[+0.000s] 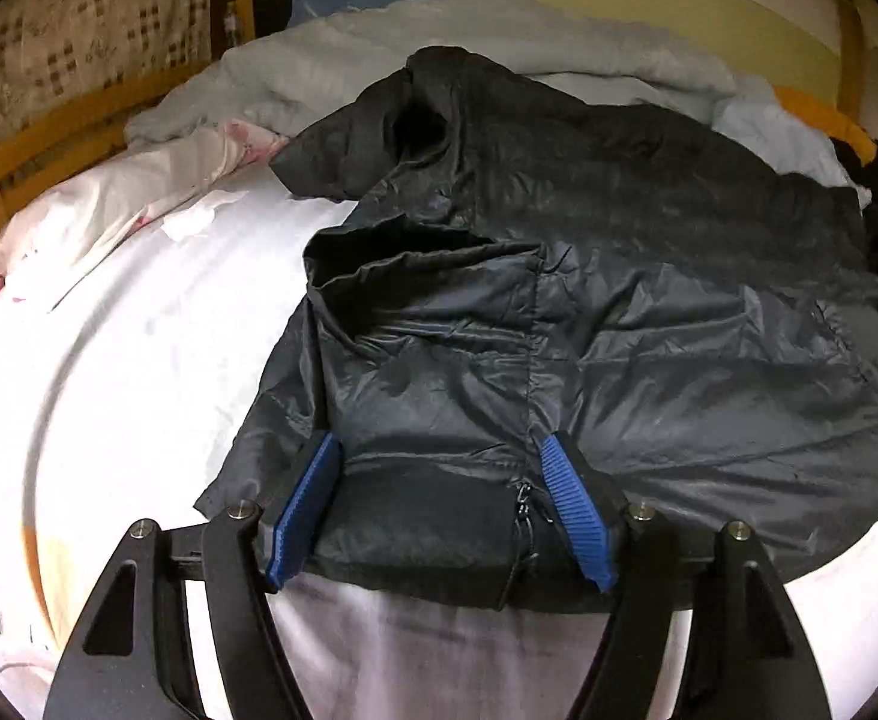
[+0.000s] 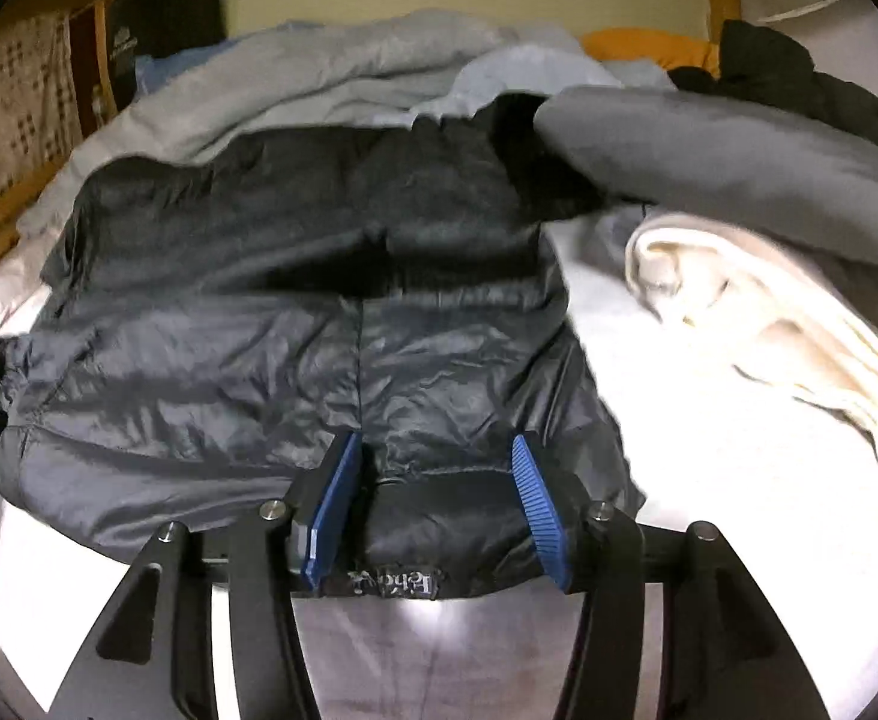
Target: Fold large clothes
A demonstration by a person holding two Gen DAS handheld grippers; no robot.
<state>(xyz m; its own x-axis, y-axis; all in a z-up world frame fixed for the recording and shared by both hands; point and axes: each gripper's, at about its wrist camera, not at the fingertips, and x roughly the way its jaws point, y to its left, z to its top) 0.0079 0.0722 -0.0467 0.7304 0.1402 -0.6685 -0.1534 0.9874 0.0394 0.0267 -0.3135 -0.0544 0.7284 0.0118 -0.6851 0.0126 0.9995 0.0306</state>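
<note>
White-sheeted bed (image 1: 114, 372) fills both views, wooden frame (image 1: 48, 144) along the far left edge, pale wall behind. Dark shiny jacket (image 1: 589, 312) lies spread across the middle of the bed, its hem at the near edge, collar end toward the far edge. Zipper (image 1: 523, 498) visible at the hem in the left wrist view; small label with lettering (image 2: 392, 582) at the hem in the right wrist view.

Left gripper (image 1: 442, 468): jaws well apart, blue pads (image 1: 303, 516) straddling the hem near the zipper, fabric lying between them, pads not pressing on it. Nothing gripped.

Right gripper (image 2: 435, 468): jaws apart about halfway, one blue pad each side of the hem section with the label. Fabric sits between the pads with gaps at both sides; no clamp seen.

Other stuff on the bed: grey-white quilt (image 1: 378, 48) bunched along the far edge, floral pillow (image 1: 114, 204) at the far left corner, cream towel or blanket (image 2: 769, 312) at the right edge, grey garment (image 2: 739, 150) behind it touching the jacket's far right part, dark clothes (image 2: 799, 78) at the far right corner. Orange item (image 2: 649, 45) at the far edge, type unclear.
</note>
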